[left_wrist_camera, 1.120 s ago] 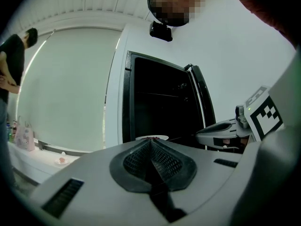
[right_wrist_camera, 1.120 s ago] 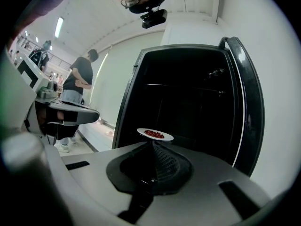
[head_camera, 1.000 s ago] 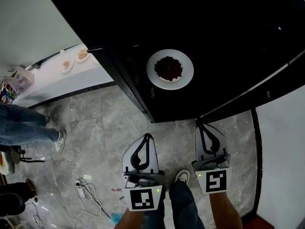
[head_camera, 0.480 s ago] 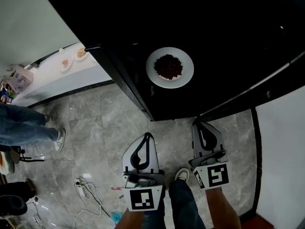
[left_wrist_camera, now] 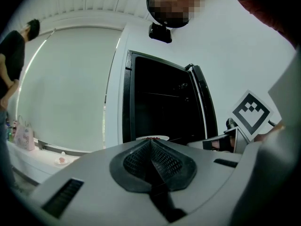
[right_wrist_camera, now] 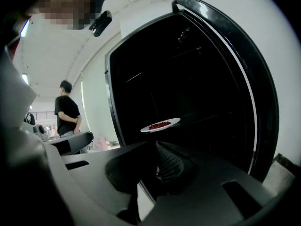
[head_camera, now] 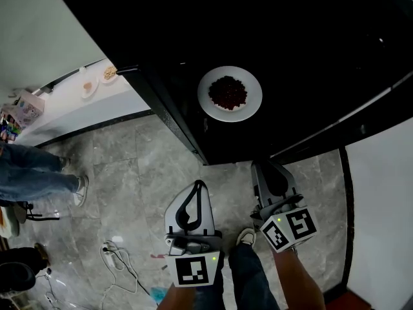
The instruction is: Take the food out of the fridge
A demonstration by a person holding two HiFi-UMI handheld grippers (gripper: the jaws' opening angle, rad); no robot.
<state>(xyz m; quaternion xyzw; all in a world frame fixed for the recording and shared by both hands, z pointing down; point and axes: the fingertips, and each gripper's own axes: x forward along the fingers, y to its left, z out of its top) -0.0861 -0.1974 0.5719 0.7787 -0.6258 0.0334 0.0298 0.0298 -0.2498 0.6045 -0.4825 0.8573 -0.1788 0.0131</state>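
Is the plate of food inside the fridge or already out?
Inside. The white plate of dark red food rests on a shelf in the open fridge's dark interior.

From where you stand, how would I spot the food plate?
Find the big black open fridge. On its dark shelf sits a round white plate heaped with dark red food. The small dishes on the white counter to the left are outside the fridge and tinier.

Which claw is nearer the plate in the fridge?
Right. The right claw is at the fridge front, short of the plate; the left claw is further back and left.
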